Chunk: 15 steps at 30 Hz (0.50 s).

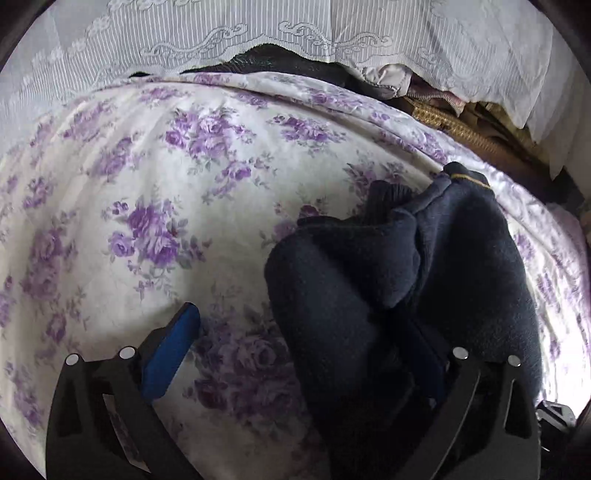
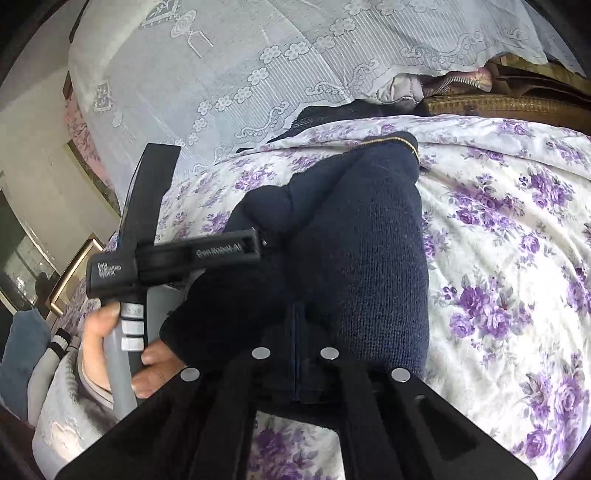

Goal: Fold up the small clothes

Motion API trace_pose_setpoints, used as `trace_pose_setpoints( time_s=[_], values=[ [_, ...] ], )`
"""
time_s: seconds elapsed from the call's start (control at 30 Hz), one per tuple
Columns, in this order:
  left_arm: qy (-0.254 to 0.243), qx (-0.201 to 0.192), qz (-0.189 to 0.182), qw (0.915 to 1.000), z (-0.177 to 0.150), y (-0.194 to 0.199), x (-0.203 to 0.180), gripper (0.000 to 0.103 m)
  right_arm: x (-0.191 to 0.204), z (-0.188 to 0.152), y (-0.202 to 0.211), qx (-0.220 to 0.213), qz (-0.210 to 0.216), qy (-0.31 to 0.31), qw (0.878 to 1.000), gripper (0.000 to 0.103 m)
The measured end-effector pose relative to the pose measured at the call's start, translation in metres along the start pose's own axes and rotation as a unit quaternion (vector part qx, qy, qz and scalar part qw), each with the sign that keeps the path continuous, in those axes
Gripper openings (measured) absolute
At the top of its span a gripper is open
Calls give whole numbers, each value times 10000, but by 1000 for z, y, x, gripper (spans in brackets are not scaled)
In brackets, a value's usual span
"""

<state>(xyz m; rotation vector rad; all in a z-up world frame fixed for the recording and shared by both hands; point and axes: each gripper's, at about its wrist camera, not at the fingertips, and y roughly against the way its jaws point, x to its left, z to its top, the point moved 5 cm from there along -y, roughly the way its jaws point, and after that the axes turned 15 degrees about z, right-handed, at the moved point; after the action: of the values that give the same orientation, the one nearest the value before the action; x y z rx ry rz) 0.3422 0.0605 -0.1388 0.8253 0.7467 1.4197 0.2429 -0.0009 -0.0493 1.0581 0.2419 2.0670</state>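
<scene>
A dark navy knit garment (image 1: pixel 424 266) with a thin gold line at its far edge lies bunched on the flowered sheet (image 1: pixel 166 184). My left gripper (image 1: pixel 303 354) stands wide open; its blue-padded left finger (image 1: pixel 173 350) rests bare on the sheet, while the other finger is buried under the garment. In the right wrist view the garment (image 2: pixel 362 229) fills the middle. My right gripper (image 2: pixel 295 310) is shut, its pads pressed together with the tips sunk into the knit cloth. The left gripper (image 2: pixel 218 184) shows beside it, held by a hand (image 2: pixel 107 350).
A white lace cover (image 1: pixel 295 33) hangs along the back of the bed. Behind the sheet's far edge lie dark cloth (image 1: pixel 280 59), pale bundled fabric (image 1: pixel 388 79) and a golden woven item (image 1: pixel 454 129). Framed glass (image 2: pixel 44 258) stands at the left.
</scene>
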Motion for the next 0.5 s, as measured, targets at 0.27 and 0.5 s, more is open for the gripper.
trace_pose_setpoints(
  time_s=[0.27, 0.5],
  values=[
    [242, -642, -365, 9970, 15, 73, 13, 98, 2, 4, 27, -508, 16, -136, 9986, 0],
    [-1227, -494, -234, 9909, -29, 66, -35, 98, -19, 55, 51, -1203, -281, -562, 9907, 5]
  ],
)
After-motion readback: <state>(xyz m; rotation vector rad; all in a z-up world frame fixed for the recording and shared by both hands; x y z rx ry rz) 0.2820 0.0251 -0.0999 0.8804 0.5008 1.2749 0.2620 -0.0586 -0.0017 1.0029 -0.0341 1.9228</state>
